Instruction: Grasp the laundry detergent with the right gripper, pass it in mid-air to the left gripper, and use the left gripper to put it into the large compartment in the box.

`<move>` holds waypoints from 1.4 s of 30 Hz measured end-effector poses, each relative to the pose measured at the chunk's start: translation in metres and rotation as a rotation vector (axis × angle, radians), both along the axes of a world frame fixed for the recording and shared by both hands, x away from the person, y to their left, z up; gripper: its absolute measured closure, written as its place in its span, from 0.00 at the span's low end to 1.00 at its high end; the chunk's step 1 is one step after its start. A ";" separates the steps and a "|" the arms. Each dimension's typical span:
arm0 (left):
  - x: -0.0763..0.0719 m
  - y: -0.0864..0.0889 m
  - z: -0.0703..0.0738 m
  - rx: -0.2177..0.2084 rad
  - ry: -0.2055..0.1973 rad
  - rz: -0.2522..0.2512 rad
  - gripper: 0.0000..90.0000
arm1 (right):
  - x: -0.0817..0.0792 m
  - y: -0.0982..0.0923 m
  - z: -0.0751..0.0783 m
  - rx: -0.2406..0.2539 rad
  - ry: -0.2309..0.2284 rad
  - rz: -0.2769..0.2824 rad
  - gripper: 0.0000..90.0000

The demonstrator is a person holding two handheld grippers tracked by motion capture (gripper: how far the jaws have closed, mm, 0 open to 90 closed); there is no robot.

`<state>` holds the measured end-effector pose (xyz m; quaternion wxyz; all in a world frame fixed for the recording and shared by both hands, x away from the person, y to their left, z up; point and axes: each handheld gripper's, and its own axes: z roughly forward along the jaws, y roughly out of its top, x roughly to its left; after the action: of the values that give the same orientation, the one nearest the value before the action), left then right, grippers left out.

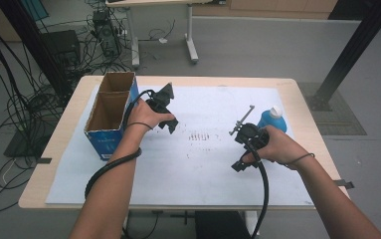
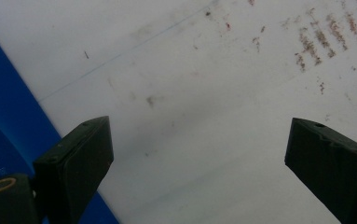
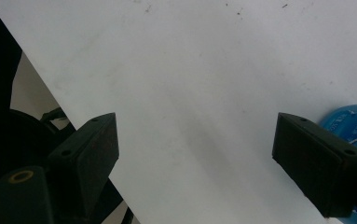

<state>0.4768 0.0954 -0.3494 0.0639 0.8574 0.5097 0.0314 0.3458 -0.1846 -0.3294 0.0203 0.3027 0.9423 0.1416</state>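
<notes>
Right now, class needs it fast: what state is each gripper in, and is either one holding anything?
Left gripper: open, nothing between the jaws, white sheet beneath.
Right gripper: open, holding nothing; the blue bottle lies beside one jaw.

A light wooden tabletop [image 1: 53, 149] carried a large white sheet [image 1: 203, 169] that covered most of it. On the sheet, at the far left, stood an open-topped cardboard box [image 1: 109, 114] with blue sides and two compartments. At the far right sat a blue bottle [image 1: 272, 119] with a white cap. Brownish smudges [image 1: 200, 137] marked the sheet's middle.
</notes>
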 end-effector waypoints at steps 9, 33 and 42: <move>-0.005 -0.002 0.002 -0.013 0.008 -0.017 0.09 | 0.000 -0.005 -0.003 -0.002 0.010 -0.008 0.15; -0.034 -0.001 0.017 -0.064 -0.009 -0.037 0.09 | -0.004 -0.031 -0.008 0.019 0.010 -0.035 0.15; -0.046 -0.002 0.016 -0.085 -0.004 -0.042 0.09 | -0.007 -0.041 -0.015 0.022 0.014 -0.065 0.16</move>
<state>0.4306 0.0938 -0.3339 0.1020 0.8644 0.4922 0.0100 0.3385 -0.2256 -0.3447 0.0151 0.3341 0.9306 0.1490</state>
